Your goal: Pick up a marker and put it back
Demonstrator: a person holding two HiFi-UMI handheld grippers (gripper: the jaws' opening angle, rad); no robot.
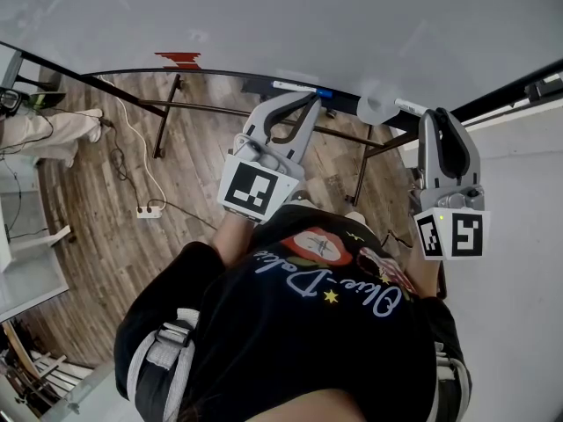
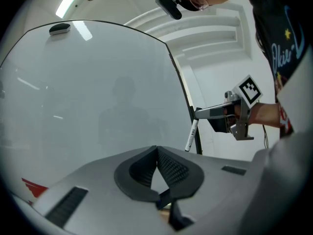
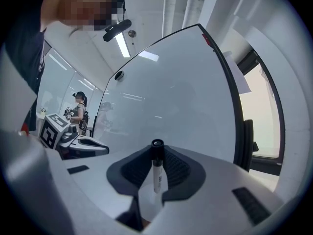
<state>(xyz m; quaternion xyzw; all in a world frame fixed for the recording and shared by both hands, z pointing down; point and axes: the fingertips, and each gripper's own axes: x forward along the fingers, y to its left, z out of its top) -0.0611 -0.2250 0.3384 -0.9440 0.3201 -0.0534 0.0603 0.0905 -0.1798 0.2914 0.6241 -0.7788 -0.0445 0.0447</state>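
My right gripper (image 3: 155, 153) is shut on a white marker with a black cap (image 3: 157, 170), which stands upright between its pads, cap end toward the whiteboard (image 3: 181, 97). In the head view the right gripper (image 1: 437, 118) is level in front of the board's lower right, and the marker (image 1: 410, 106) sticks out to its left. From the left gripper view the same marker (image 2: 191, 135) hangs down from the right gripper (image 2: 209, 113). My left gripper (image 2: 156, 152) is shut with nothing in it, held near the board's tray (image 1: 303, 102).
Another marker with a blue cap (image 1: 299, 87) lies on the whiteboard's tray, with a round white piece (image 1: 378, 109) beside it. The board's dark stand legs (image 1: 167, 112) reach down to a wooden floor with a power strip (image 1: 149, 210). A white wall (image 1: 519, 262) is on the right. Another person (image 3: 79, 110) stands far off.
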